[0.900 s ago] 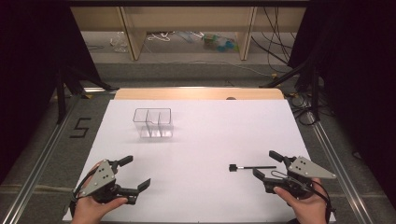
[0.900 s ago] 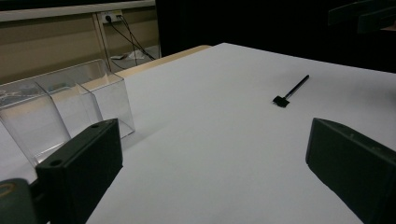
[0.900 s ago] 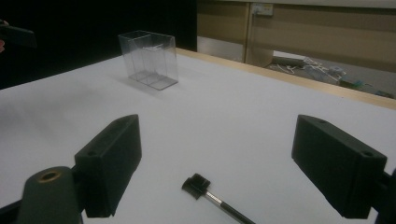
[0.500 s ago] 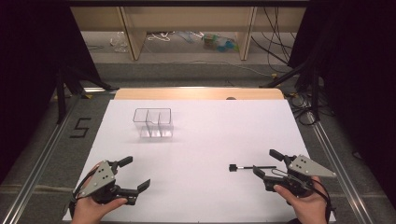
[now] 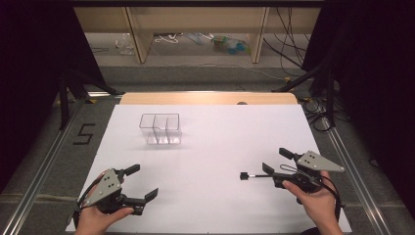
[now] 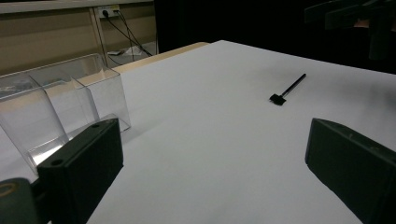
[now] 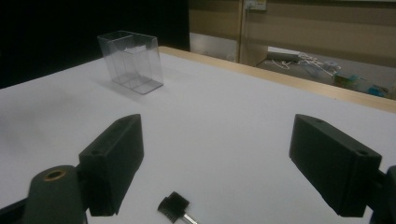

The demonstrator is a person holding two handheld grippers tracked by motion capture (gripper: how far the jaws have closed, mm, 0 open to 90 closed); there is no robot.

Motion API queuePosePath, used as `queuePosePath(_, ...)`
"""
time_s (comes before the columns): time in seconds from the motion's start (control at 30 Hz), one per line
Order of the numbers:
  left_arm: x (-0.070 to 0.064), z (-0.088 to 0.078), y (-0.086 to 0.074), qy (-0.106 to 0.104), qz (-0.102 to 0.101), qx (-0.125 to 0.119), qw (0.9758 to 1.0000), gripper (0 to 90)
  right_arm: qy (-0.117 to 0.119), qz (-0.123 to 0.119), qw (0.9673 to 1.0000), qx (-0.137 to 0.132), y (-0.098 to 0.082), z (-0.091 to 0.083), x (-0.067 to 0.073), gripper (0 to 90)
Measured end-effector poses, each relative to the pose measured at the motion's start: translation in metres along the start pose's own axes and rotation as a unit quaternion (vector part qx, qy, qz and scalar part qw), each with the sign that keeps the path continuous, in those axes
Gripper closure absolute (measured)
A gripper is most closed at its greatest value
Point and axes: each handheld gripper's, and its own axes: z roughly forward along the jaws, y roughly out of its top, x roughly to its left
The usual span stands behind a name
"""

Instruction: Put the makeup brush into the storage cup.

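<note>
The work in hand looks like the approach to a pick: a small black brush (image 5: 253,175), a thin stick with a square black head, lies flat on the white counter (image 5: 215,142), and the right gripper (image 5: 277,161) sits just beside its handle end with nothing taken up yet. In the high view the brush lies at about four o'clock on the sheet, its head pointing toward nine o'clock and its handle running toward three o'clock, into the gap of the right gripper. That gripper's fingers (image 7: 114,161) stand wide apart and empty; in the right gripper view the brush head (image 7: 173,207) shows low between them, on the counter, touched by neither. The left gripper (image 5: 139,183) rests at about seven o'clock, well apart from the brush, its fingers (image 6: 84,165) likewise spread wide and holding nothing; from its own view the brush (image 6: 288,88) lies far off across the sheet. The clear plastic organiser (image 5: 160,129), an open box split into compartments, stands upright at about eleven o'clock, seemingly empty, and looks the likely place for the brush to go. By my reading the next move calls for the right gripper to ease forward and down until the thin handle sits squarely between its fingers, then close firmly, since so slim a stick lying flat could slip or roll away from a loose pinch.
</note>
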Motion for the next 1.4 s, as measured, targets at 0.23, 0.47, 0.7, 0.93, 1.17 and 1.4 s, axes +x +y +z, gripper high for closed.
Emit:
queuePosePath(0.23, 0.000, 0.000, 0.000, -0.004, 0.002, 0.002, 1.0000, 4.1, -0.003, -0.010, 0.9999, 0.008, 0.009, 0.013, -0.006, 19.2)
queuePosePath(0.47, -0.001, 0.000, 0.000, -0.004, -0.006, 0.001, 1.0000, 4.2, -0.006, -0.013, 0.9997, 0.020, 0.015, 0.023, -0.010, 19.2)
queuePosePath(0.7, -0.002, 0.000, 0.000, -0.004, -0.008, 0.002, 1.0000, 4.3, -0.008, -0.021, 0.9990, 0.038, 0.023, 0.034, -0.015, 19.2)
queuePosePath(0.93, -0.002, 0.001, -0.001, -0.007, -0.010, -0.002, 0.9999, 4.5, -0.016, -0.030, 0.9982, 0.049, 0.026, 0.040, -0.018, 19.2)
queuePosePath(1.17, -0.002, 0.002, -0.001, -0.008, -0.010, -0.001, 0.9999, 4.6, -0.019, -0.029, 0.9978, 0.057, 0.031, 0.046, -0.022, 19.2)
queuePosePath(1.4, -0.002, 0.002, -0.001, -0.009, -0.013, -0.001, 0.9999, 4.7, -0.010, -0.043, 0.9937, 0.103, 0.036, 0.051, -0.028, 20.2)
